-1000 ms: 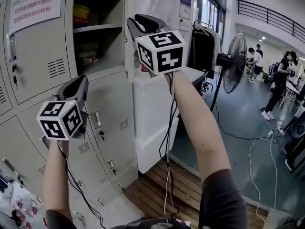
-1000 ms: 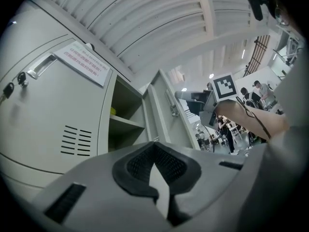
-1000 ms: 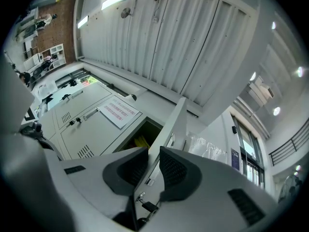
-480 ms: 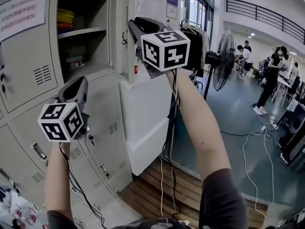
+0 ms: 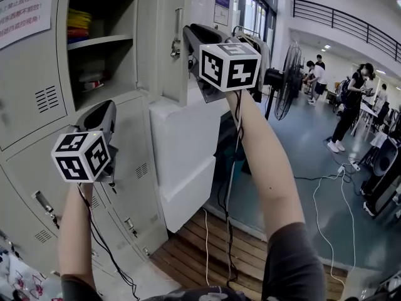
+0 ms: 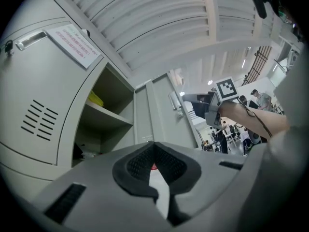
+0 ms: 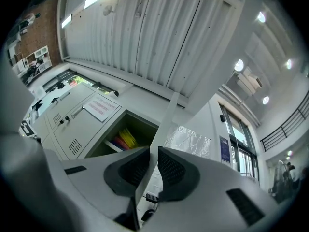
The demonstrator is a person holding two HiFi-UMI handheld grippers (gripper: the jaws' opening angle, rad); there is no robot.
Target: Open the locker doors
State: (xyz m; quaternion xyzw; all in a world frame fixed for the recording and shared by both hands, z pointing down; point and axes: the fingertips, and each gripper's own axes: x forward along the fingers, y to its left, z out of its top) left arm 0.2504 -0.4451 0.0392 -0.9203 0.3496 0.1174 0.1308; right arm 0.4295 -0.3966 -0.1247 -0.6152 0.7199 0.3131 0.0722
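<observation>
**Right claw at the open door's free edge**

Grey lockers [image 5: 31, 99] line the wall beside an open hall. The upper locker door [image 5: 164, 55] is swung outward, with its long axis vertical. The right claw [image 7: 153, 164] straddles this door's free edge, and its jaws are closing with the edge between the pads. The left claw [image 6: 153, 149], below and left of that door, is clenched on nothing. It faces the shut lower door [image 5: 135, 149], and is judged the nearer claw for opening it.

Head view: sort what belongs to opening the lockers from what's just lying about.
Job: right gripper, jaws closing on the open locker door edge; left gripper, shut; closed lower locker door.
Lying about: yellow items on the shelf; fan; floor cables; white cabinet.
</observation>
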